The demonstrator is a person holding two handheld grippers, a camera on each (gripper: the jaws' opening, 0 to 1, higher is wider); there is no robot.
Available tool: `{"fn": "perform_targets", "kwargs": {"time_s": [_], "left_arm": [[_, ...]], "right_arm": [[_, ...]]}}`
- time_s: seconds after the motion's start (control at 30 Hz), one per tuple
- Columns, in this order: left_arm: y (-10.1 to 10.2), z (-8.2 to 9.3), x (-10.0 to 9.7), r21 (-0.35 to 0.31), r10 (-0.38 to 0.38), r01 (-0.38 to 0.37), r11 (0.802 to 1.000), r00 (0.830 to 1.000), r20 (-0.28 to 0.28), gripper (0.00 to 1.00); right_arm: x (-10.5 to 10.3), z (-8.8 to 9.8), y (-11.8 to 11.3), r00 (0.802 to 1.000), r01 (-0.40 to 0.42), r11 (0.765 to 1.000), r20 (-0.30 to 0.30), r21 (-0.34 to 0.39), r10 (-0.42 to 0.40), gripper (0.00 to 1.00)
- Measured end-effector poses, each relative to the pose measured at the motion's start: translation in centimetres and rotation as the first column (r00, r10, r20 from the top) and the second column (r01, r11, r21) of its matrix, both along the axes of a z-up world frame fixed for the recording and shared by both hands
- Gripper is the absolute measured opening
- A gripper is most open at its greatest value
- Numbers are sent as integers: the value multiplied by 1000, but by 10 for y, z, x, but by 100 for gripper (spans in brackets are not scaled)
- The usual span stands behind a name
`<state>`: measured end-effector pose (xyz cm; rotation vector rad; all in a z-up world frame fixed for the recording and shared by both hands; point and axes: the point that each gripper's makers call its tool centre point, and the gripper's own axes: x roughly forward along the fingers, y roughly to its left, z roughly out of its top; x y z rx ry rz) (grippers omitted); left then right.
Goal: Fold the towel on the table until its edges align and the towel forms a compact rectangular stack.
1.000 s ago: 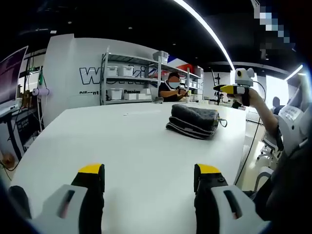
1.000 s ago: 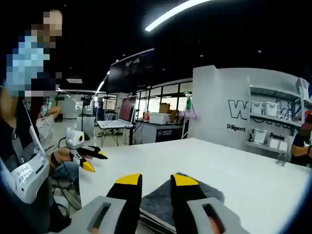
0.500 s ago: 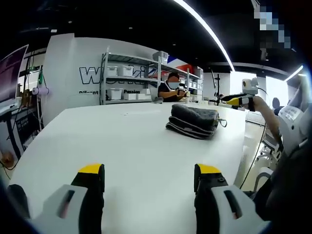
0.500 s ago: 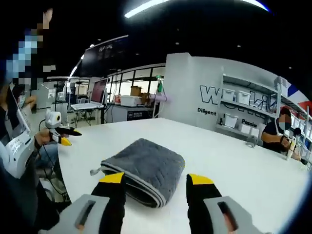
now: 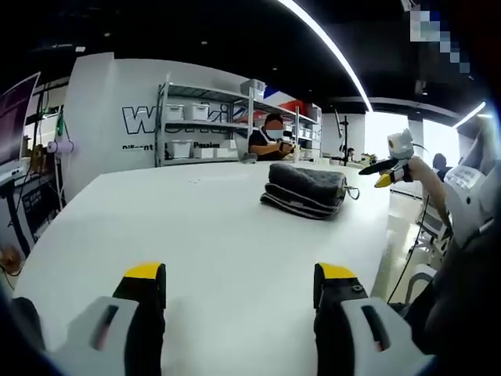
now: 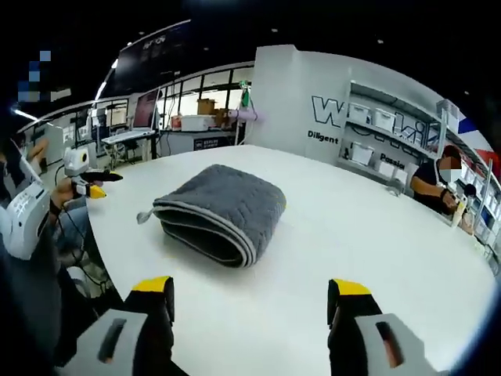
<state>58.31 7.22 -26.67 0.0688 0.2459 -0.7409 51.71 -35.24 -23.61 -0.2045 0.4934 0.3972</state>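
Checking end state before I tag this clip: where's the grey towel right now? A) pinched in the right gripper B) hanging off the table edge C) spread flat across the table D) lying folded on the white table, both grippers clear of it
D: the towel lies as a folded bundle on the white table, and the right gripper is open and apart from it.

My left gripper [image 5: 235, 283] sits low in its own view with its two yellow-tipped jaws spread wide apart and nothing between them. My right gripper [image 6: 252, 298] is likewise parted wide, jaws empty. From the left gripper view I see the right gripper [image 5: 381, 168] out to the side, held up on my raised forearm, jaws apart. From the right gripper view the left gripper [image 6: 91, 182] shows off at the side in my hand [image 6: 57, 196], too small to judge its jaws there.
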Motion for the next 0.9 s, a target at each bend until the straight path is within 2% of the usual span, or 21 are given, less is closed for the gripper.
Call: {"fn": "perform_targets", "kwargs": {"time_s": [0.23,0.37,0.63,0.9], "left_arm": [[-7,-3,-4,3,-30,30,1000,1000,-6,86],[-8,-3,-4,13,-36,36,999,999,-5,88],[-13,-3,-4,26,-51,51,998,999,-3,95],[-30,-6,-6,47,-94,95,994,996,-9,99]], "right_arm": [[-6,-9,-3,999,17,1000,-40,-21,-18,94],[-7,-12,-3,998,25,1000,-52,-4,-25,99],[-11,-16,-6,997,21,1000,-75,16,-20,99],[-16,-18,-8,996,22,1000,-90,13,-20,99]]}}
